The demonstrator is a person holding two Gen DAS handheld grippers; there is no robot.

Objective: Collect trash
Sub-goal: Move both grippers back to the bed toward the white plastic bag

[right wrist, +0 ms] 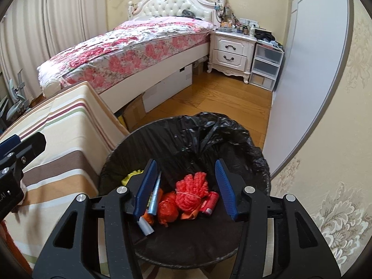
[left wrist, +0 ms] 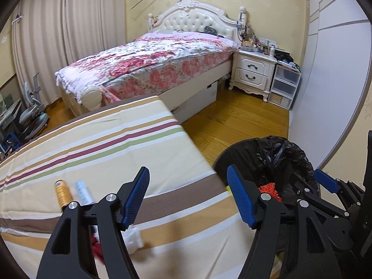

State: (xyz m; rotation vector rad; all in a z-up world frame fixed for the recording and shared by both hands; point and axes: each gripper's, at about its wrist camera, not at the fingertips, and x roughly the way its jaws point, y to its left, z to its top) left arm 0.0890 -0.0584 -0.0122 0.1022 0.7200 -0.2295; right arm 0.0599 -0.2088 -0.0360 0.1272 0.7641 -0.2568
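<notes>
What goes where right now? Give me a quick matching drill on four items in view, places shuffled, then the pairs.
Items:
1. gold can
2. red mesh bundle
3. right gripper
4. white nightstand

Places:
A. beside the floral bed
B. lying on the striped cloth
C. open above the trash bin
D. inside the black-lined bin

Pairs: 1-B, 2-D, 3-C, 4-A
</notes>
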